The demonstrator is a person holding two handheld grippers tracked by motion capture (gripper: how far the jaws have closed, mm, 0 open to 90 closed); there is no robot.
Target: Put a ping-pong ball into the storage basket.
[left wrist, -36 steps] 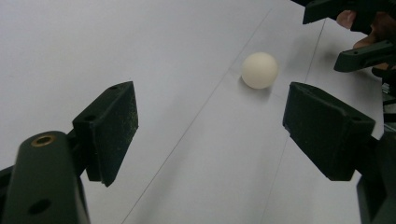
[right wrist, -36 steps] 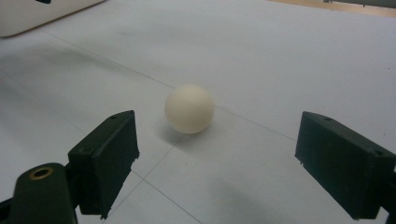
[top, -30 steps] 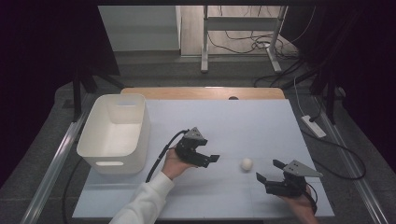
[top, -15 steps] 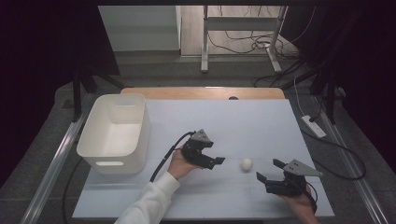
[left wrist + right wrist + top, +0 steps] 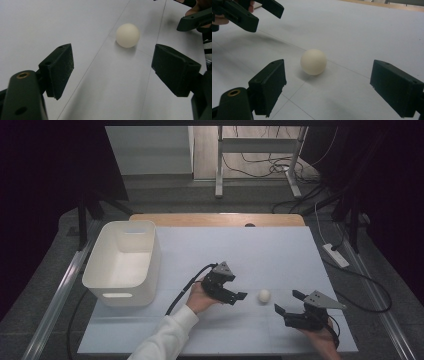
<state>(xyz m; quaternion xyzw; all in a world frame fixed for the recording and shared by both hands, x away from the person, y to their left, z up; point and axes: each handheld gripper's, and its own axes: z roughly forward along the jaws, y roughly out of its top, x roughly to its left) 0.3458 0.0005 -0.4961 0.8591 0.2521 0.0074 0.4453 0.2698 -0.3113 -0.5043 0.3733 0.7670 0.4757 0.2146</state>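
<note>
Lower centre of the frame: your left claw (image 5: 239,296) gapes wide beside the ball (image 5: 264,295); a clumsy nudge could roll it away.

Three cameras, one shared patch of table.

My high view looks forward and down from above my side, taking in the whole table (image 5: 215,245) from well back. My left gripper view rides low and close, looking along its jaws at the ball (image 5: 127,35); my right gripper view faces the same ball (image 5: 313,61) from the opposite side. Each gripper view catches the other gripper beyond it.
</note>
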